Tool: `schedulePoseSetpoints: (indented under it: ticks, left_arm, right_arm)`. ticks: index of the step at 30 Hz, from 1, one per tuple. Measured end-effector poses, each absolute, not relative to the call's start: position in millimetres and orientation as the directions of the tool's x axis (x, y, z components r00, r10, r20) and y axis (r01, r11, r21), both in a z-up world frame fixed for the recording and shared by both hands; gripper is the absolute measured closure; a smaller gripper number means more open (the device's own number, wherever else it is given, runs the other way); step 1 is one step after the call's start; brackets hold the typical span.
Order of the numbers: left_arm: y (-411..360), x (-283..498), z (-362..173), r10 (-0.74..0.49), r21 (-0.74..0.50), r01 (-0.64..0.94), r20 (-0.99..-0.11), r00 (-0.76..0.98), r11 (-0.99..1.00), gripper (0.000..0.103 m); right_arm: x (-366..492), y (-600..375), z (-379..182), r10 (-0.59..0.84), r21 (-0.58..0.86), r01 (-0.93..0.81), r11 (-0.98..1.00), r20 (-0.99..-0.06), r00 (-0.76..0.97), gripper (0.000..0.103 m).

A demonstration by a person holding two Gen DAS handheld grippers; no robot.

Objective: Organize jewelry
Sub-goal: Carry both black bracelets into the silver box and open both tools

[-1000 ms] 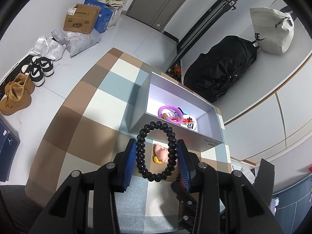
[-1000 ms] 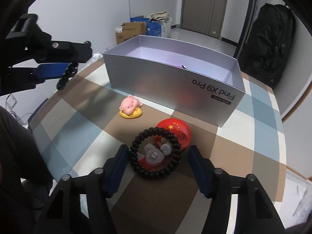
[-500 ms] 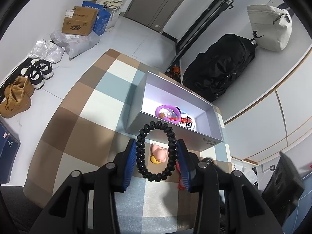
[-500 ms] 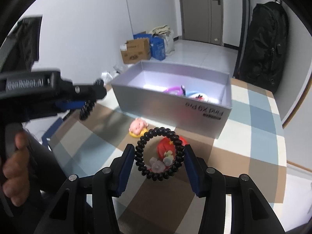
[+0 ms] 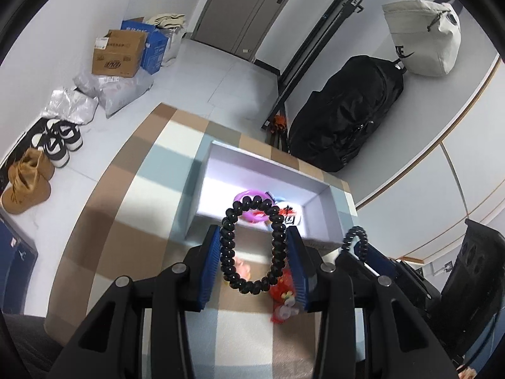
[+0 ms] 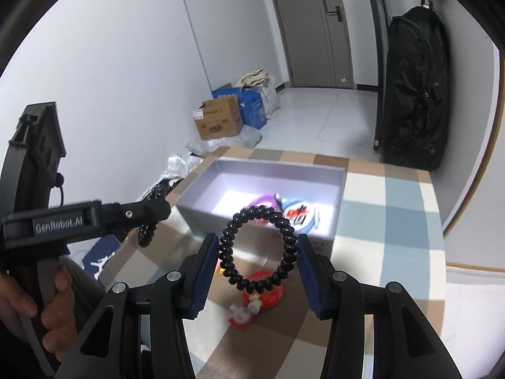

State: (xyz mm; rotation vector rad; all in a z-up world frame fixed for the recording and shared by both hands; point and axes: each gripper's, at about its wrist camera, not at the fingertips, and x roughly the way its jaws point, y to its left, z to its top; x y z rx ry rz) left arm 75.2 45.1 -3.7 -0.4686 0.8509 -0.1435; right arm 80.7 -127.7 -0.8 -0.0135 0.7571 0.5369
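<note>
Covering table, checked cloth (image 5: pixel 132 189), tiled floor (image 5: pixel 202 72)

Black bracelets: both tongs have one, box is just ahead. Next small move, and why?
Probably carry the right tongs forward over the open box before letting go. Their black coil bracelet hangs clamped in the air on the near side of the box's front wall, above the red ornament on the table. The left tongs hold a bracelet just as short of the box.
</note>
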Motion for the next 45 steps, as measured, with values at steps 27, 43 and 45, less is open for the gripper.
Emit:
schedulePoseSetpoints:
  ticks: [27, 43, 45]
  left_arm:
    - [34.6, 141.0, -14.7, -0.359, -0.448, 0.012, -0.700, 0.617, 0.894, 0.068]
    - [39.0, 163.0, -31.3, -0.456, -0.541, -0.014, -0.723, 0.519, 0.841, 0.058]
    - [38.7, 163.0, -29.9, -0.450, -0.535, -0.014, -0.723, 0.525, 0.845, 0.052]
  right_arm:
    - [158.3, -116.4, -0.8, 0.526, 0.210, -0.536, 0.818, -0.649, 0.550, 0.053]
    - [176.1, -123.5, -21.5, 0.515, 0.264, -0.483, 0.835, -0.684, 0.516, 0.051]
    - [177.9, -126.0, -20.6, 0.508, 0.266, -0.470, 0.842, -0.683, 0.524, 0.044]
